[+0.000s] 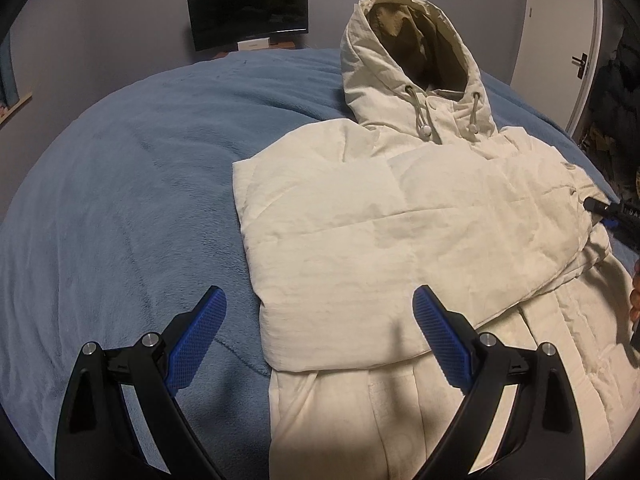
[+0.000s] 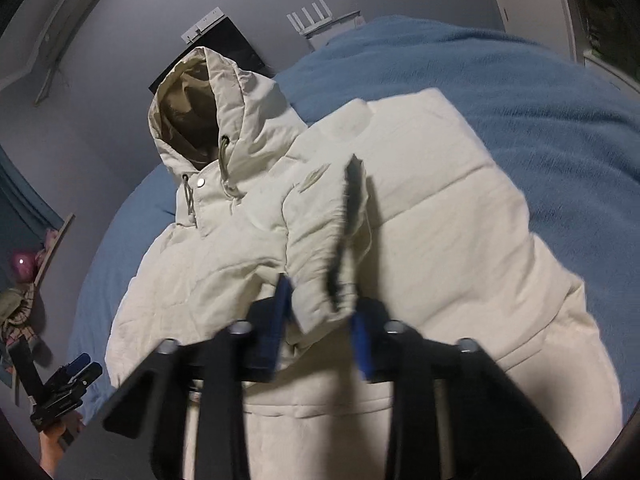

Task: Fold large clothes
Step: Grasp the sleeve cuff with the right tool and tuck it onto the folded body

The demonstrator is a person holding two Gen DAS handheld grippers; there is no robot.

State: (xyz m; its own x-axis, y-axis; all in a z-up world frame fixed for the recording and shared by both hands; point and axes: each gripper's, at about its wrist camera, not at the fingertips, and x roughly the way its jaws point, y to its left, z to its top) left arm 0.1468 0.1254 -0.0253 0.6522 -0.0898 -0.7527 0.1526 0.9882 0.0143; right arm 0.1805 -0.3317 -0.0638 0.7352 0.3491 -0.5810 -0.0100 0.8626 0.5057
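Covering the bed (image 1: 120, 184) is a blue fleece blanket; grey walls, a dark monitor (image 1: 248, 10) at upper centre and a white door (image 1: 556, 40) at upper right close the room. A cream hooded jacket (image 1: 400, 220) lies across the blanket, hood (image 1: 412, 52) toward the top, one sleeve folded over its chest. The left tongs (image 1: 320, 320) hang released, blue pads spread just above the folded sleeve's lower edge. In the right wrist view the right tongs (image 2: 318, 320) are clenched on a bunched sleeve cuff (image 2: 320, 248) at frame centre.
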